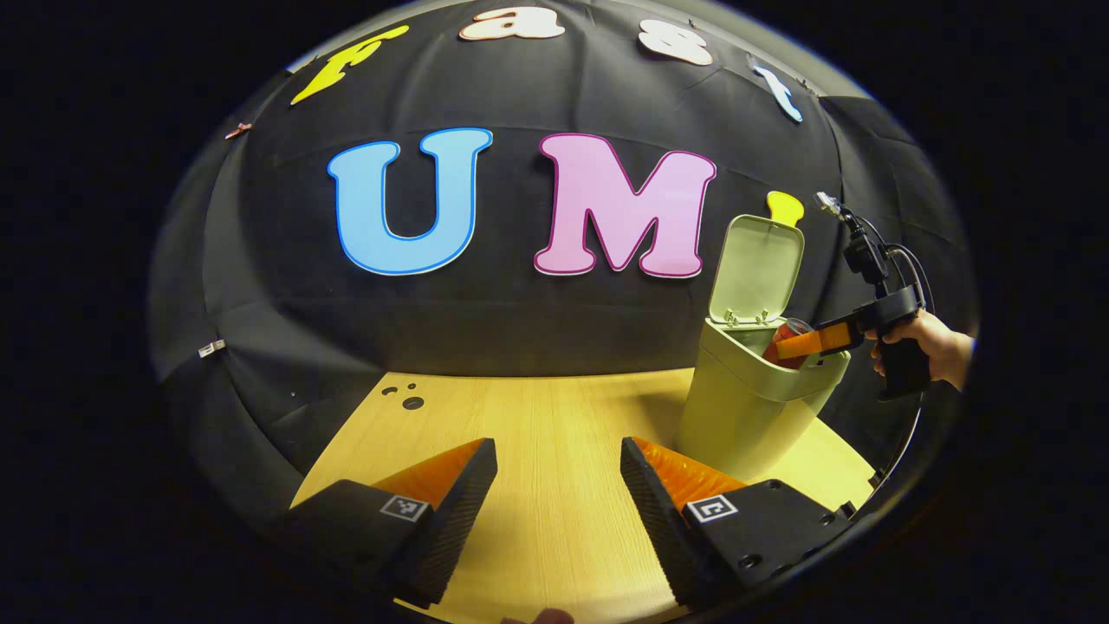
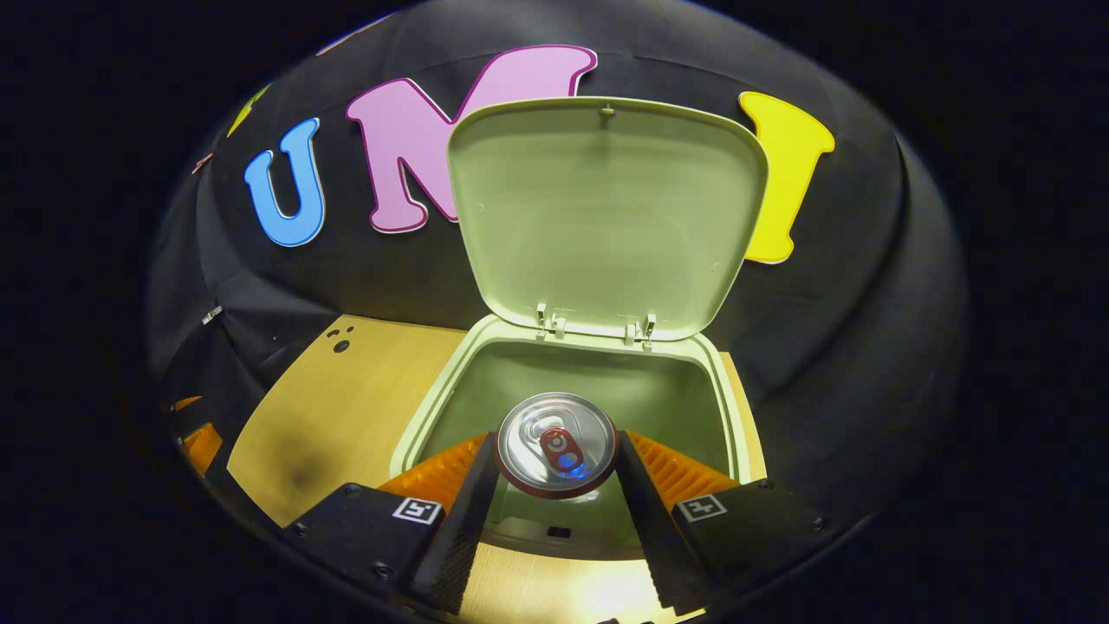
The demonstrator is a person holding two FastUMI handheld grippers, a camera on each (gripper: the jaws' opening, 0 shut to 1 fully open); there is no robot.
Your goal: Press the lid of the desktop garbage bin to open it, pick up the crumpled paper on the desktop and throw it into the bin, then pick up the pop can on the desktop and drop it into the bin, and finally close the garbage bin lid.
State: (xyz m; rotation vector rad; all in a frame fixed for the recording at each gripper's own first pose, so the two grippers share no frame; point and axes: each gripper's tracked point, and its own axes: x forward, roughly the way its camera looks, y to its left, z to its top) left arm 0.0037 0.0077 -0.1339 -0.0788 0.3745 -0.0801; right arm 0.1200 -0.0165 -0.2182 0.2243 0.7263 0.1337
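Note:
A pale green bin (image 1: 745, 416) stands at the table's right side with its lid (image 1: 758, 269) swung upright. In the left gripper view the right gripper (image 1: 793, 345), held by a hand (image 1: 940, 347), reaches over the bin's mouth with a red pop can (image 1: 787, 334) in it. In the right gripper view the right gripper (image 2: 556, 464) is shut on the pop can (image 2: 556, 444), whose silver top faces the camera, just above the open bin (image 2: 424, 407), with the lid (image 2: 606, 217) behind. My left gripper (image 1: 559, 468) hangs open over bare table, left of the bin.
The wooden table (image 1: 537, 416) has small dark holes (image 1: 407, 399) near its far left corner. Black cloth walls close in behind and at both sides. The table's right edge runs just past the bin.

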